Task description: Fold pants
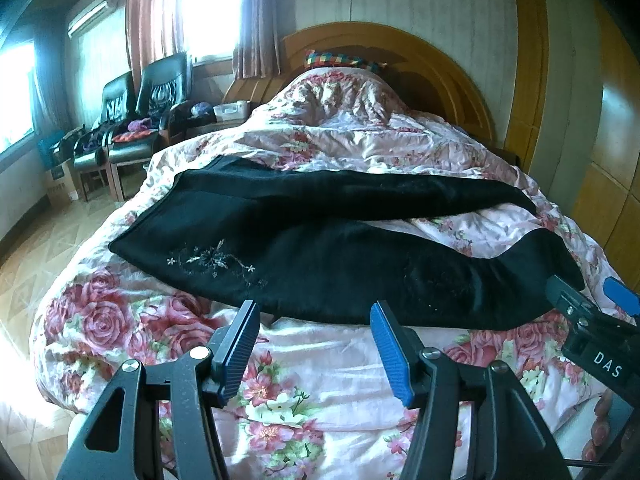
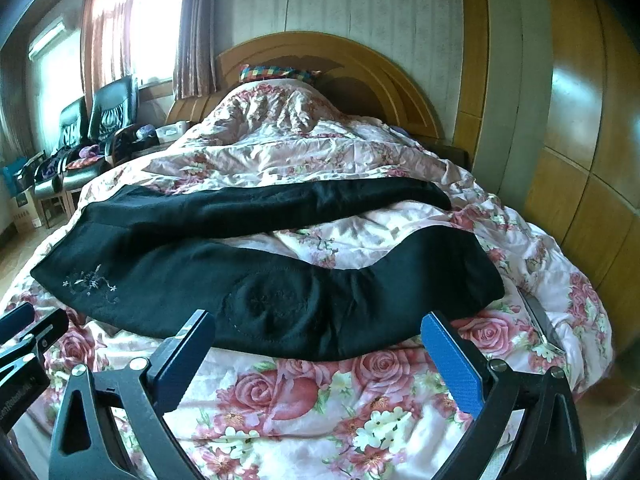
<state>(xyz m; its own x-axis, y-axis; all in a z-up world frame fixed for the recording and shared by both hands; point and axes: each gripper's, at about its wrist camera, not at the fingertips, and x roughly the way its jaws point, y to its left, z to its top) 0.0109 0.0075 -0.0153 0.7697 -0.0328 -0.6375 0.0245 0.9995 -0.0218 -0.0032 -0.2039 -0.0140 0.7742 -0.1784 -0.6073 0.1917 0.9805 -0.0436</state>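
Reading "DAS" on the right gripper (image 1: 592,320).

A bed (image 1: 472,108) with a curved wooden headboard carries a rumpled pink rose-print quilt (image 1: 320,368) — and across the quilt lie black pants (image 1: 320,256), legs spread apart, an embroidered sprig near the waist.

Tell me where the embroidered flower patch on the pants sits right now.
In the left wrist view, the flower embroidery sits at the left end of the black pants, on the near leg.
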